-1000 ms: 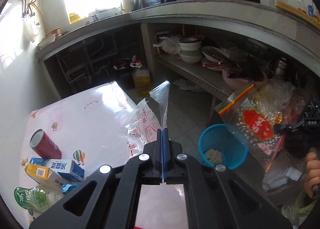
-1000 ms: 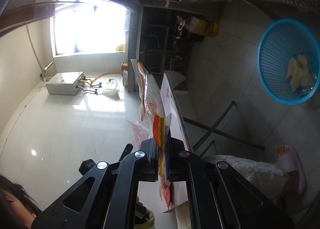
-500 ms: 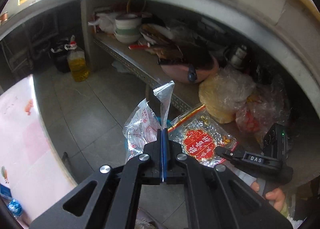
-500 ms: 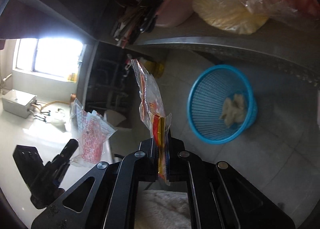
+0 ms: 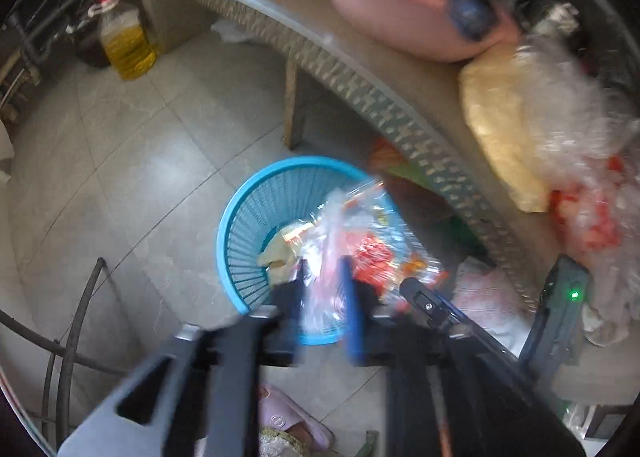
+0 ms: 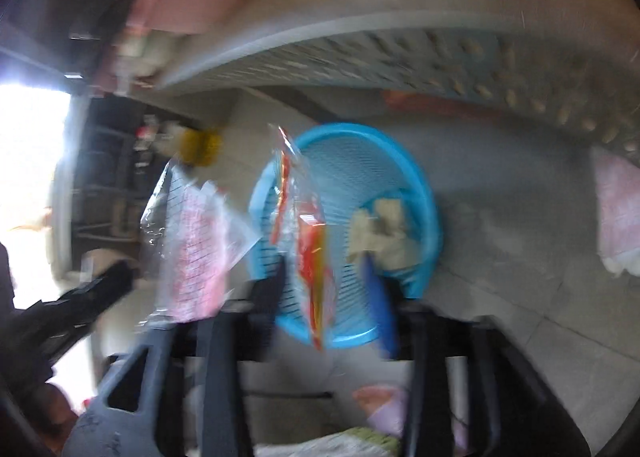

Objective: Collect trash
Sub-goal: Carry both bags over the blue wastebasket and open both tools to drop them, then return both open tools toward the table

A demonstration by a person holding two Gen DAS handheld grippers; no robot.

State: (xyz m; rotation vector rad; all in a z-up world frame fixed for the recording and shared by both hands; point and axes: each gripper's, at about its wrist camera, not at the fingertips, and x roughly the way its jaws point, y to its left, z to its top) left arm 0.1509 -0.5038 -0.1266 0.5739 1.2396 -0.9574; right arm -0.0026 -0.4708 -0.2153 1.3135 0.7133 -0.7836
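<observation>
A blue mesh basket [image 5: 244, 217] stands on the tiled floor, with crumpled paper [image 5: 276, 253] inside; it also shows in the right wrist view [image 6: 424, 193]. My left gripper [image 5: 322, 289] is open above the basket, and a clear pink-printed bag [image 5: 326, 257] hangs loose between its fingers. My right gripper [image 6: 326, 281] is open too, with a clear red-and-yellow bag [image 6: 312, 253] dropping between its fingers over the basket. The pink-printed bag [image 6: 196, 241] shows at the left of the right wrist view. Both views are blurred.
A low metal shelf [image 5: 360, 77] runs above the basket, holding a pink basin [image 5: 404, 17] and bagged goods [image 5: 520, 129]. An oil bottle [image 5: 124, 41] stands at the back left. A chair frame [image 5: 76, 321] is at left, a pink slipper [image 5: 296, 421] below.
Both grippers swung down over the blue basket and opened. The two bags have slipped free and hang loose between the fingers.
</observation>
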